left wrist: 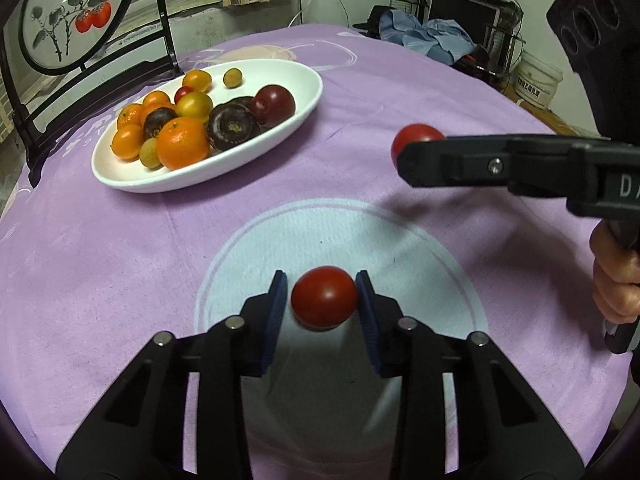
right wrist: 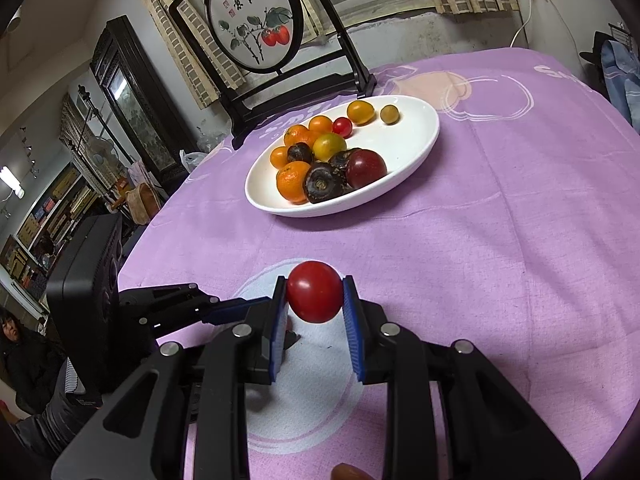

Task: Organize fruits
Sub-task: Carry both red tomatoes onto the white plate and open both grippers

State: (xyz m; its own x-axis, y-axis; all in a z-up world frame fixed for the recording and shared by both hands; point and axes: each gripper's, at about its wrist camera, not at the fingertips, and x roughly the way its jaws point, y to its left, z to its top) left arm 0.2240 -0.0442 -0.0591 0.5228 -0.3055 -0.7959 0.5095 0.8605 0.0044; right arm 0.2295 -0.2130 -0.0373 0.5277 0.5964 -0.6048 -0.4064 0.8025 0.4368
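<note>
Your left gripper (left wrist: 322, 296) has a red cherry tomato (left wrist: 324, 297) between its blue pads (left wrist: 278, 312). The right pad touches the fruit, while a thin gap shows on the left, so you cannot tell from this view whether the pinch is firm. The tomato sits over the pale circle (left wrist: 420, 248) printed on the purple tablecloth (left wrist: 120, 260).

Your right gripper (right wrist: 315, 294) pinches a second red cherry tomato (right wrist: 315, 292), both pads pressed against its sides and the fruit lifted clear of the cloth. In the left wrist view that gripper reaches in from three o'clock, your hand (left wrist: 616, 280) on its handle, and the tomato shows at its tip.

The white oval dish (right wrist: 420, 148) lies at twelve o'clock in the right wrist view and at ten o'clock in the left. It holds mandarins (left wrist: 182, 142), small orange and yellow tomatoes, a dark red tomato (left wrist: 274, 105) and dark purple fruits (left wrist: 230, 126). A framed persimmon painting (right wrist: 254, 24) stands just behind the dish.
</note>
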